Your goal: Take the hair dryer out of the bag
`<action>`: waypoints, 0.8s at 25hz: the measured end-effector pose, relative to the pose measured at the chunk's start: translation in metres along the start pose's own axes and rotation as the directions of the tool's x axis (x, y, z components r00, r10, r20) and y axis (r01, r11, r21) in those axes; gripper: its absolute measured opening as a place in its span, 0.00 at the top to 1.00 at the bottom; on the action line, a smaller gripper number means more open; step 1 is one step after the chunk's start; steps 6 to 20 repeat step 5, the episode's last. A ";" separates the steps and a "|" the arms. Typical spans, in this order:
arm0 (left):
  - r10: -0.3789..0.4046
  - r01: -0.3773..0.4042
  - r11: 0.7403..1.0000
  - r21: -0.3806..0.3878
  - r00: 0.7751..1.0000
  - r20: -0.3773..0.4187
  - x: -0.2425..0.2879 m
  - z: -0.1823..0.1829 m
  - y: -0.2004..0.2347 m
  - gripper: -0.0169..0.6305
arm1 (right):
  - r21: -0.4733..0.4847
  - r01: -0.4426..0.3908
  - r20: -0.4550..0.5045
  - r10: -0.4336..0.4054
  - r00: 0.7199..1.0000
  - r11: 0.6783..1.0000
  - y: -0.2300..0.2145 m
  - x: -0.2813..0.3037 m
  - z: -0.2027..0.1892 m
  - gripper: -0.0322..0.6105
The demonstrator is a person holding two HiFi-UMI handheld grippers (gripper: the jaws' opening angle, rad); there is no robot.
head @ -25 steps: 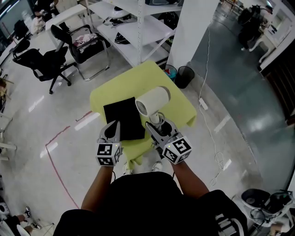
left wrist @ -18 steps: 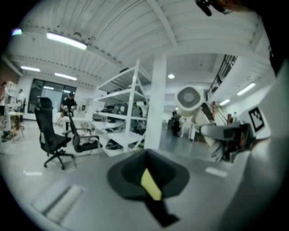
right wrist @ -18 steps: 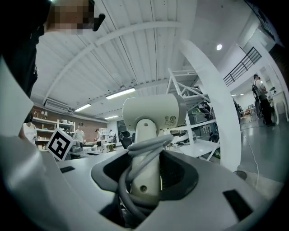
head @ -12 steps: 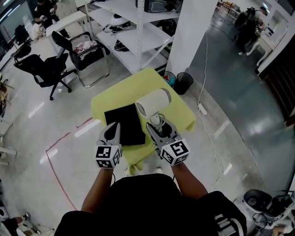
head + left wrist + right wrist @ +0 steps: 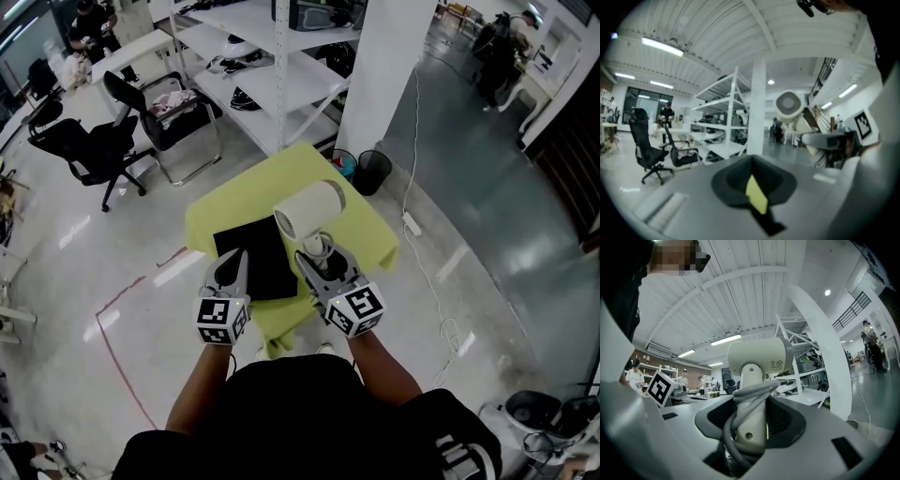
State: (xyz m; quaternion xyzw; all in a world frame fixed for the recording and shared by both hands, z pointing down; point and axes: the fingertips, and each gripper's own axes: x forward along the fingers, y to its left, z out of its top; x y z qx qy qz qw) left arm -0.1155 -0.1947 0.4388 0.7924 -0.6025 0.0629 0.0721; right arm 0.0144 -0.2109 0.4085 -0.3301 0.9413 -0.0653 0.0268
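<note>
Barely anything has shifted since a second ago. The right gripper (image 5: 317, 255) stays clamped on the cord-wrapped handle of the hair dryer (image 5: 309, 208), holding it clear just right of the flat bag (image 5: 258, 253). The left gripper (image 5: 234, 259), jaws together and empty, hovers at the bag's near edge, seemingly ready to pin it.

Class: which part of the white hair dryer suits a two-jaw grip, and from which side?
The hair dryer by its handle, from the free end nearest the person: the handle is slim and straight, the barrel wide and round. The right hand-held gripper clamps it there, over the wound cord.
</note>
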 end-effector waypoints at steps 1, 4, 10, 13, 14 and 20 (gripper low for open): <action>-0.001 0.001 1.000 0.004 1.000 0.003 0.000 0.001 0.000 0.96 | 0.006 -0.003 0.004 0.003 1.000 1.000 0.000 0.000 0.001 0.66; -0.005 0.005 1.000 0.013 1.000 0.006 0.000 0.005 -0.002 0.96 | 0.023 -0.008 0.013 0.007 1.000 1.000 0.000 -0.001 0.003 0.66; -0.006 0.006 1.000 0.016 1.000 0.005 -0.001 0.006 -0.002 0.96 | 0.028 -0.009 0.015 0.008 1.000 1.000 0.000 -0.002 0.004 0.66; -0.006 0.006 1.000 0.016 1.000 0.005 -0.001 0.006 -0.002 0.96 | 0.028 -0.009 0.015 0.008 1.000 1.000 0.000 -0.002 0.004 0.66; -0.006 0.006 1.000 0.016 1.000 0.005 -0.001 0.006 -0.002 0.96 | 0.028 -0.009 0.015 0.008 1.000 1.000 0.000 -0.002 0.004 0.66; -0.006 0.006 1.000 0.016 1.000 0.005 -0.001 0.006 -0.002 0.96 | 0.028 -0.009 0.015 0.008 1.000 1.000 0.000 -0.002 0.004 0.66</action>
